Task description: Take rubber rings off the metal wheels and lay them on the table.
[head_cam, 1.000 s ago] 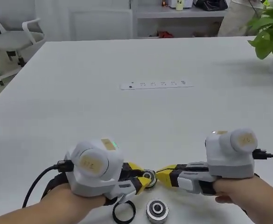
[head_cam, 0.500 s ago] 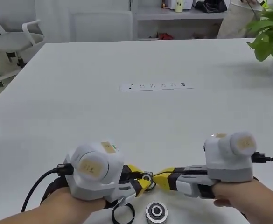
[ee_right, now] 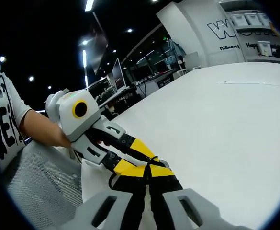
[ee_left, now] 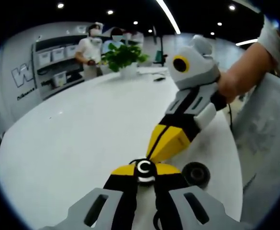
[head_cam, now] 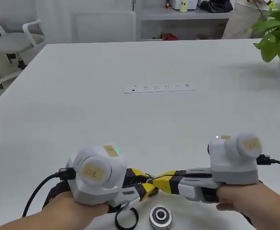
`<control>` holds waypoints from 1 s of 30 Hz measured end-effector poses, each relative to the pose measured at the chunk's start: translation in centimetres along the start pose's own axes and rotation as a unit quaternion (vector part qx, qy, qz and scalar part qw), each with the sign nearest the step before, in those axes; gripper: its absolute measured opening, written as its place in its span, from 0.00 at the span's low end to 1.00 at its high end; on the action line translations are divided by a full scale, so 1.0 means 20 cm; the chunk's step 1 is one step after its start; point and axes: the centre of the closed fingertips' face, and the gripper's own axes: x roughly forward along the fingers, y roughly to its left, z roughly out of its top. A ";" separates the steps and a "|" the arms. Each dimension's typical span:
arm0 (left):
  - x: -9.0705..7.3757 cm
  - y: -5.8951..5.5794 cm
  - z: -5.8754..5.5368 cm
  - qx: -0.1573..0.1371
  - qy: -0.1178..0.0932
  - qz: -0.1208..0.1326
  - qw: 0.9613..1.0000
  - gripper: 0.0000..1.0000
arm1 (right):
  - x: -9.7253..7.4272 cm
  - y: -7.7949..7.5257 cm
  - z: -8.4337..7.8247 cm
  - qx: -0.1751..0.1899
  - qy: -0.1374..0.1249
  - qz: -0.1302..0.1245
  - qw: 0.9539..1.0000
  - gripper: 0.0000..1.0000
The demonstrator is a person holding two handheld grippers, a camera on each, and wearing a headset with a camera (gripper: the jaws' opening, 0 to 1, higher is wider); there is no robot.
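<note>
A small metal wheel [head_cam: 151,180] hangs just above the white table [head_cam: 144,124] between my two grippers. My left gripper [head_cam: 146,186] is shut on that wheel [ee_left: 144,167], yellow tips on either side. From the right, my right gripper [head_cam: 159,182] meets it tip to tip, jaws pressed together on the thin black rubber ring [ee_right: 157,161] at the wheel's edge. In the right gripper view my own tips [ee_right: 147,174] touch the left gripper [ee_right: 142,152]. A loose black rubber ring [head_cam: 127,219] and a second wheel [head_cam: 161,215] lie on the table below.
A white power strip [head_cam: 160,87] lies across the middle of the table. A potted plant [head_cam: 276,33] stands at the far right corner. An office chair [head_cam: 10,40] and shelves are beyond the far edge. People stand by shelves [ee_left: 92,48] in the left gripper view.
My right gripper has edged a little to the left, so its yellow tips now cover more of the held wheel. The loose ring and second wheel have not moved.
</note>
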 end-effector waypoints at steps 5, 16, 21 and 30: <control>0.00 0.00 0.00 0.003 -0.001 -0.002 1.000 0.13 | 0.00 -0.01 -0.01 0.002 0.001 -0.003 1.000 0.00; 0.00 0.00 0.00 -0.016 -0.006 -0.018 1.000 0.15 | -0.02 -0.05 -0.03 0.005 0.006 -0.019 1.000 0.00; -0.02 -0.03 0.00 -0.013 -0.005 -0.029 0.999 0.22 | -0.03 -0.06 -0.02 0.009 0.001 -0.022 1.000 0.00; -0.10 0.00 0.00 -0.017 -0.010 -0.030 0.999 0.29 | -0.04 -0.06 -0.01 0.011 -0.003 -0.021 1.000 0.00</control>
